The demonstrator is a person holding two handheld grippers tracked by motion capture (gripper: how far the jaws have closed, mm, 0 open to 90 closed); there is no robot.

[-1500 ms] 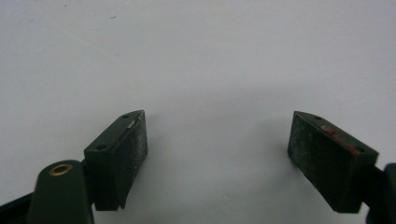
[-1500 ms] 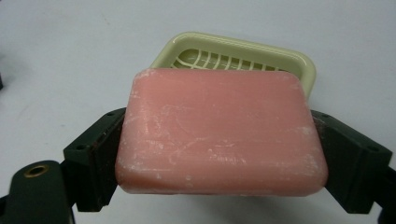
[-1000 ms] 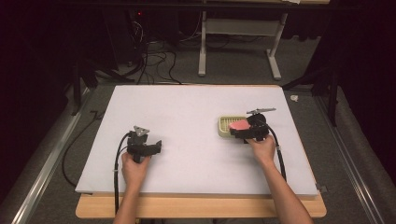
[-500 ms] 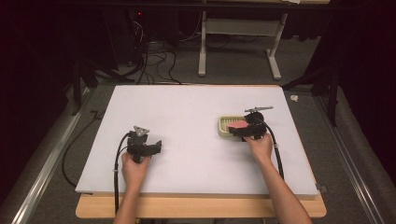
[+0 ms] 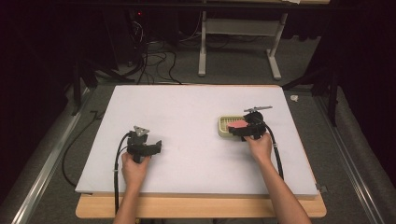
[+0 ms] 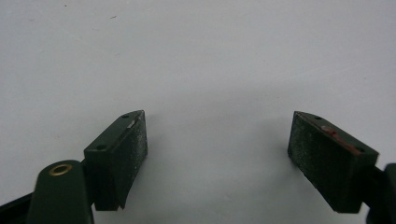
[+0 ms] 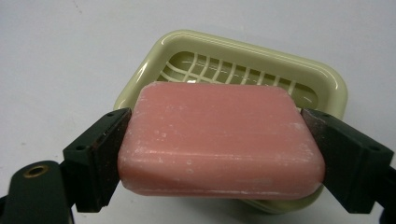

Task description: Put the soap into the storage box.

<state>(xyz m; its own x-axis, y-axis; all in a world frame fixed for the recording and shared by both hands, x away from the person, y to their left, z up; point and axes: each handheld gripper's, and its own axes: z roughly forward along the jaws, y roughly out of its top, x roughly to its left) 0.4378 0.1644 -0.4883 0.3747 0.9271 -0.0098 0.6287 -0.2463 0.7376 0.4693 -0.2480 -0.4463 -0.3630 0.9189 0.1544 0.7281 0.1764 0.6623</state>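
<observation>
A pink bar of soap (image 7: 222, 140) is clamped between the jaws of my right gripper (image 7: 219, 154), held just above a pale green soap dish (image 7: 322, 81) with a slotted floor. In the high view the soap (image 5: 237, 124) hangs over the dish (image 5: 226, 124) at the table's right side, with the right gripper (image 5: 243, 131) shut on it. My left gripper (image 5: 158, 147) rests low over the white table surface at the left front. Its pads (image 6: 126, 149) stand wide apart with bare white board between them.
The white board (image 5: 187, 116) covers a wooden table whose front edge (image 5: 201, 207) shows below. Cables (image 5: 154, 60) and a table frame stand on the dark floor beyond the far edge. A metal rail (image 5: 46, 163) runs along the left.
The right gripper has shifted the soap slightly over the dish. The left gripper stays where it was.
</observation>
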